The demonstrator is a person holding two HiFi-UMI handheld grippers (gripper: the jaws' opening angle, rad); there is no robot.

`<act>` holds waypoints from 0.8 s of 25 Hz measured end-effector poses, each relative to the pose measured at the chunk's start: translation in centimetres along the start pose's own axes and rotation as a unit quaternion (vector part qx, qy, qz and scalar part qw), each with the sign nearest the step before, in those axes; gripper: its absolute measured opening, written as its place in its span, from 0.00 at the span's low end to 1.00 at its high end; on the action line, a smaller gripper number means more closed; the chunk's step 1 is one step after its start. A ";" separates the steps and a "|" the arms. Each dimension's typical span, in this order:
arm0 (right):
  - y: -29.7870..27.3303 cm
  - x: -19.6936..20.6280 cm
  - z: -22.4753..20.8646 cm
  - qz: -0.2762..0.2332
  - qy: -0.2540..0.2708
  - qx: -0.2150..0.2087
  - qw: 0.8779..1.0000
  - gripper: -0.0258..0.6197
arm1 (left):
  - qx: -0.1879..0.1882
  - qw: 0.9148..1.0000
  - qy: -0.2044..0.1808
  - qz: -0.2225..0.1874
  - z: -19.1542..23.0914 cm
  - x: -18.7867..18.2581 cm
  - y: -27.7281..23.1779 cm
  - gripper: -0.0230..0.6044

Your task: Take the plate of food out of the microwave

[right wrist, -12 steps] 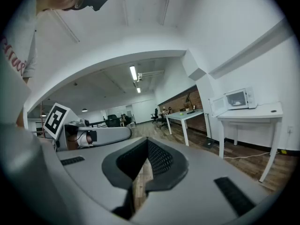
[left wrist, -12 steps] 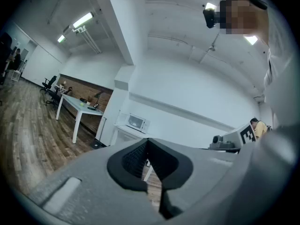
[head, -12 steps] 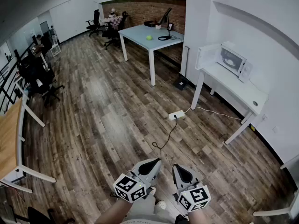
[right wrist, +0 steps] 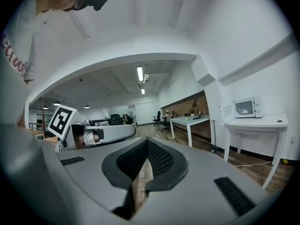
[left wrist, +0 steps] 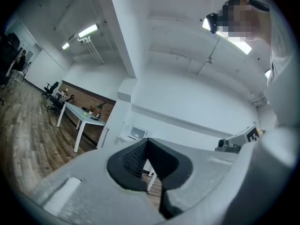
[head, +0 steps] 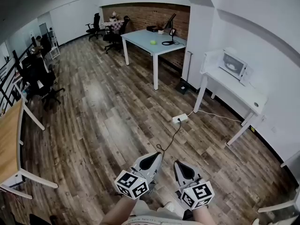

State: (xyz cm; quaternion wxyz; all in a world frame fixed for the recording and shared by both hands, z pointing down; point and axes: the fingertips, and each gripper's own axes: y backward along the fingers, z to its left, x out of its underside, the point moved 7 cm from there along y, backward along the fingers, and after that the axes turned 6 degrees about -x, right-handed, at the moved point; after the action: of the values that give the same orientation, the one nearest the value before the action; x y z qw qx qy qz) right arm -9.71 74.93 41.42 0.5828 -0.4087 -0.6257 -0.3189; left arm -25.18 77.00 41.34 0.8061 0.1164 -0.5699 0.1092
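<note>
Wooden floor filled most of the head view. Left gripper and right gripper hung low, side by side, each with its jaws closed together and nothing between them. Microwave stood on a white desk by the right wall, door swung open, well apart from both grippers. The plate inside was too small to make out.

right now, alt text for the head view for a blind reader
The left gripper and right gripper, both shut and empty, are held low over a wood floor, far from the microwave standing door-open on a white desk by the right wall. A power strip lies between.
</note>
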 end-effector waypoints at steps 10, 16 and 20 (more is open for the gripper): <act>-8.4 -0.9 7.7 -0.032 -0.003 0.020 0.999 0.06 | 0.028 0.999 -0.033 -0.002 8.9 -4.7 4.8 0.04; -13.3 -1.3 10.6 -0.034 0.009 0.035 0.999 0.06 | 0.044 0.999 -0.031 0.004 14.0 -6.2 6.3 0.04; -14.9 -1.6 11.0 -0.034 0.013 0.053 0.998 0.06 | 0.060 0.998 -0.028 0.000 15.7 -6.9 6.0 0.04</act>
State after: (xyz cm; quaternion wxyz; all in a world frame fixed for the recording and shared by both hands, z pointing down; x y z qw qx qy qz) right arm -28.03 77.41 39.68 0.6007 -0.3515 -0.6479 -0.3097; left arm -43.35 77.44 40.26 0.7811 0.1676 -0.5850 0.1401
